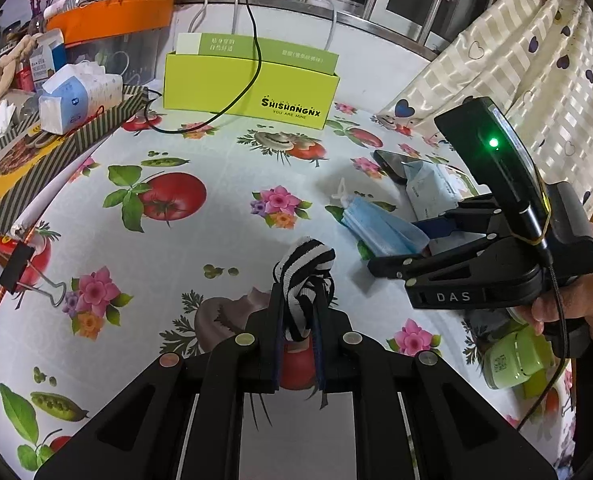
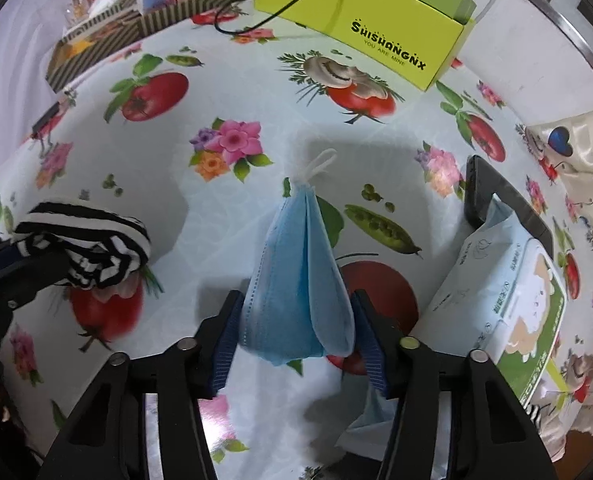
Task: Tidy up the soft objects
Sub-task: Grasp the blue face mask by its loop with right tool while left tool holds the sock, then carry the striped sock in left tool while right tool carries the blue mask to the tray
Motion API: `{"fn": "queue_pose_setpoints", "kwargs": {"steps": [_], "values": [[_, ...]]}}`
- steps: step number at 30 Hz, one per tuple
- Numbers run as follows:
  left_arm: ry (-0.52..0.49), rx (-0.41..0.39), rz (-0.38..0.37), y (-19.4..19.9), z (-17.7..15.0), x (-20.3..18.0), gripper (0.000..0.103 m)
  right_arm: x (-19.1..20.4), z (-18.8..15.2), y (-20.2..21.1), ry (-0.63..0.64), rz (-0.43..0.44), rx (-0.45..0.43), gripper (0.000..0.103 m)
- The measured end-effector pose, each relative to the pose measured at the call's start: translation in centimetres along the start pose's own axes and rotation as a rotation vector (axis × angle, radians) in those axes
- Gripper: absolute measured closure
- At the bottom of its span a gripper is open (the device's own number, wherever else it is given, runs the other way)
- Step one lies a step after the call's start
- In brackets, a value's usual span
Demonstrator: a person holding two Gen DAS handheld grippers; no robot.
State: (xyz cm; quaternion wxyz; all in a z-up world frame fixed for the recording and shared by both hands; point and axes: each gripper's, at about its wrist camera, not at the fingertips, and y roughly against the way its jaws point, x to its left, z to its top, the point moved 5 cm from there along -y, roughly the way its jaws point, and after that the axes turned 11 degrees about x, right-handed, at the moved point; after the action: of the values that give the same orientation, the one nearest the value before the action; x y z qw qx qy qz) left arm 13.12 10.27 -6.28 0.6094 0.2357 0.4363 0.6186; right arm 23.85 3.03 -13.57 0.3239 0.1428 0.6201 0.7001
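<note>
My left gripper (image 1: 300, 300) is shut on a black-and-white striped sock (image 1: 306, 276) and holds it above the flowered tablecloth. The sock also shows at the left of the right wrist view (image 2: 88, 248). My right gripper (image 2: 296, 312) is shut on a folded blue face mask (image 2: 296, 280), with its white ear loop (image 2: 320, 166) pointing away. In the left wrist view the right gripper (image 1: 408, 244) sits at the right with the mask (image 1: 376, 228) in its fingers. An open lime-green box (image 1: 252, 88) stands at the back of the table.
A striped tray (image 1: 56, 148) with tissue packs lies at the left, under an orange-lidded bin (image 1: 112, 20). A black cable (image 1: 232, 104) hangs over the green box. A phone (image 2: 496, 196) and a wipes pack (image 2: 512, 292) lie at the right. A binder clip (image 1: 28, 276) holds the left edge.
</note>
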Motion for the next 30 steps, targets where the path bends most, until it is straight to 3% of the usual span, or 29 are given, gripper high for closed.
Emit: {"fn": "queue_pose_setpoints", "kwargs": {"steps": [2, 5, 18, 30], "values": [[0.001, 0.003, -0.002, -0.2, 0.1, 0.1, 0.091, 0.0, 0.1, 0.2, -0.002, 0.004, -0.009, 0.074], [0.003, 0.009, -0.009, -0.4, 0.1, 0.2, 0.091, 0.1, 0.2, 0.5, 0.001, 0.005, -0.028, 0.08], [0.005, -0.039, -0.035, 2.0, 0.2, -0.4, 0.091, 1.6, -2.3, 6.5, -0.015, 0.063, -0.204, 0.081], [-0.075, -0.091, -0.036, 5.4, -0.1, -4.7, 0.091, 2.1, -7.8, 12.3, -0.044, 0.079, -0.349, 0.081]]}}
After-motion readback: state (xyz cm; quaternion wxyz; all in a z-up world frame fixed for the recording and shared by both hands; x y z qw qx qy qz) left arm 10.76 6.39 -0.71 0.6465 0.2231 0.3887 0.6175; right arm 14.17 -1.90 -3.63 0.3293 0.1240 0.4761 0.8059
